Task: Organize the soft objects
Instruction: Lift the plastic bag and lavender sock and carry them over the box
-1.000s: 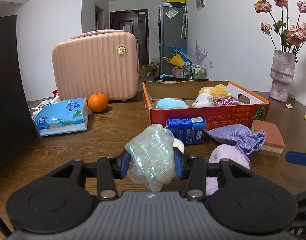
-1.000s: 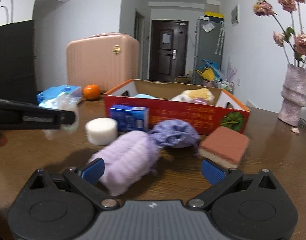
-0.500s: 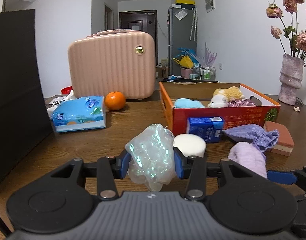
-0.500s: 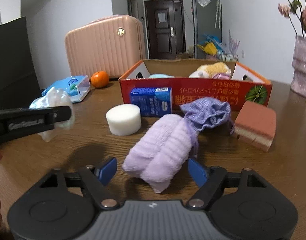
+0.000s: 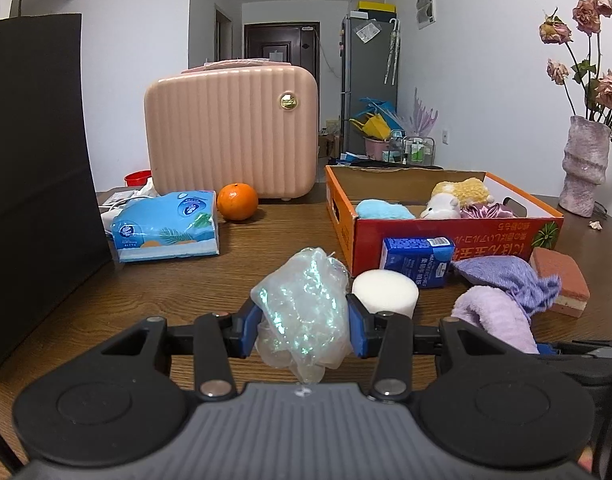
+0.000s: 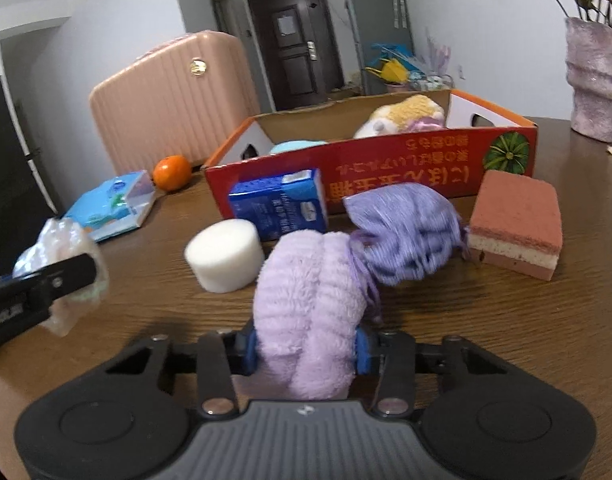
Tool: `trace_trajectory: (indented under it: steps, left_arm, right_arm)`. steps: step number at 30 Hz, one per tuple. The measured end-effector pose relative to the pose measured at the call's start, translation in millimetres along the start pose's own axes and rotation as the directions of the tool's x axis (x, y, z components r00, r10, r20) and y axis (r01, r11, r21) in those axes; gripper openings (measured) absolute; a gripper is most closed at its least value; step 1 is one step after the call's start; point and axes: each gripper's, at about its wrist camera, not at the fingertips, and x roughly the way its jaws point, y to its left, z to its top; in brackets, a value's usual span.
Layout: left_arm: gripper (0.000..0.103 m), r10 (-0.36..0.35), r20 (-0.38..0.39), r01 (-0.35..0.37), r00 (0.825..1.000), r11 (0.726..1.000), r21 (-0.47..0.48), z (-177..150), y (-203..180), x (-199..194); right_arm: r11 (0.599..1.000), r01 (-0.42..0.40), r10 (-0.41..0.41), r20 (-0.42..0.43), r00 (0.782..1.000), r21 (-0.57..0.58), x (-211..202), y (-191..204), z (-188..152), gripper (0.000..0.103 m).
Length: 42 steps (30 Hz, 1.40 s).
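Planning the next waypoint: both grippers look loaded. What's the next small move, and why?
Probably lift the right gripper straight up. Its fingers are shut on the fluffy lilac roll, which seems to rest on the table against the purple cloth pouch. The left gripper already holds the iridescent bag; the orange box ahead holds other soft items.

The red cardboard box [image 6: 406, 164] carries upside-down yellow characters; the blue carton's [image 5: 418, 255] small print is illegible.

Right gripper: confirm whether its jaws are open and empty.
No, the right gripper is clamped on the fluffy lilac towel roll, its blue pads pressing both sides.
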Motion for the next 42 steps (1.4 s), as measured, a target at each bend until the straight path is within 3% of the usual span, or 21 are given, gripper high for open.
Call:
trace_trajectory:
  steps: [6,12,22,42]
  left_arm:
    - [0.044,0.004,-0.004,-0.004,1.000,1.000,-0.001,0.0,0.2,1.0]
    - [0.044,0.010,-0.001,-0.010,1.000,1.000,0.000,-0.2,-0.1,1.3]
    - [0.044,0.015,0.003,-0.015,1.000,1.000,-0.011,-0.4,-1.1,3.3]
    - [0.044,0.015,0.032,-0.015,0.999,1.000,-0.017,13.7,-39.7,17.1]
  right_arm:
    - [0.997,-0.061,0.065,0.076,0.995,-0.056,-19.6,6.6,-2.0,0.035]
    - [0.993,-0.071,0.085,0.147,0.986,-0.092,-31.6,9.1,-0.1,0.034]
    - [0.984,-0.037,0.083,0.269,0.960,-0.173,-44.3,9.0,5.7,0.034]
    - [0.983,0.027,0.042,0.366,0.930,-0.181,-26.2,-27.4,37.4,0.034]
